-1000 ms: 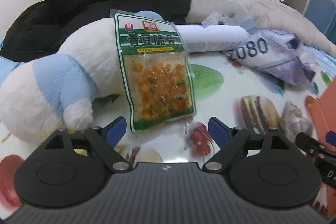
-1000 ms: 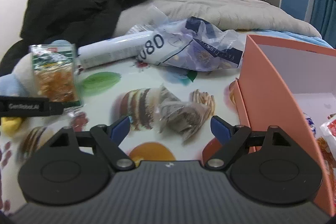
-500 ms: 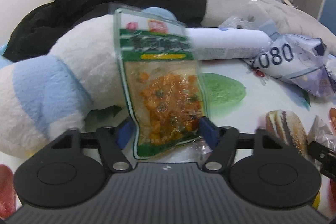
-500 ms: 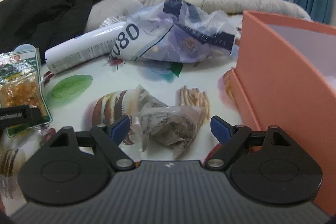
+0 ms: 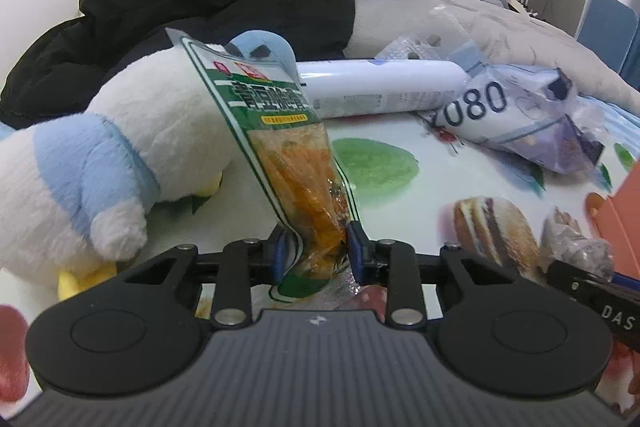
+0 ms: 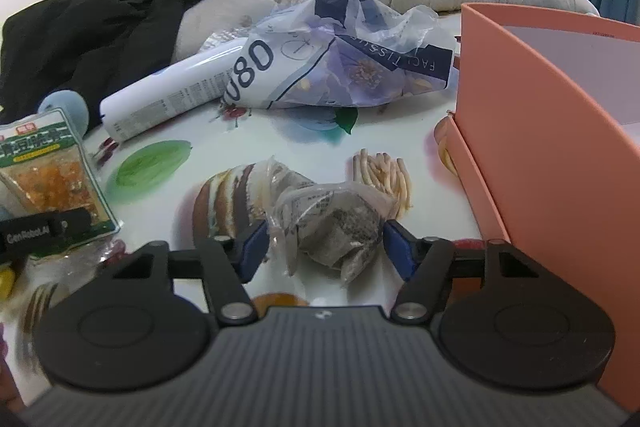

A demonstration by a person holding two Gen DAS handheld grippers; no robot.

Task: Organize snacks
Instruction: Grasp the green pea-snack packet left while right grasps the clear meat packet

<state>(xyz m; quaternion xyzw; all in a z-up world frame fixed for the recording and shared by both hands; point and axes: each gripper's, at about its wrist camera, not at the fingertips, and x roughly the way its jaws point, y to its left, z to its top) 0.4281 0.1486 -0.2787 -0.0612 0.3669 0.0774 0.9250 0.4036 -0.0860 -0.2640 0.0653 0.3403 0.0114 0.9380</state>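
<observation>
Bedside cloth [image 6: 280,131] — left fingers [image 5: 277,254] pinch green packet [image 5: 288,167]; right fingers [image 6: 251,247] flank crumpled packet [image 6: 332,227].

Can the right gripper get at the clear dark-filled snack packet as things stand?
Probably yes: the right gripper already straddles the snack packet, its jaws have just been closing, nothing between; the orange box stands clear alongside.

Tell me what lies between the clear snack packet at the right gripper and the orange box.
In the right wrist view, only bare printed tablecloth lies between the clear snack packet and the orange box.
</observation>
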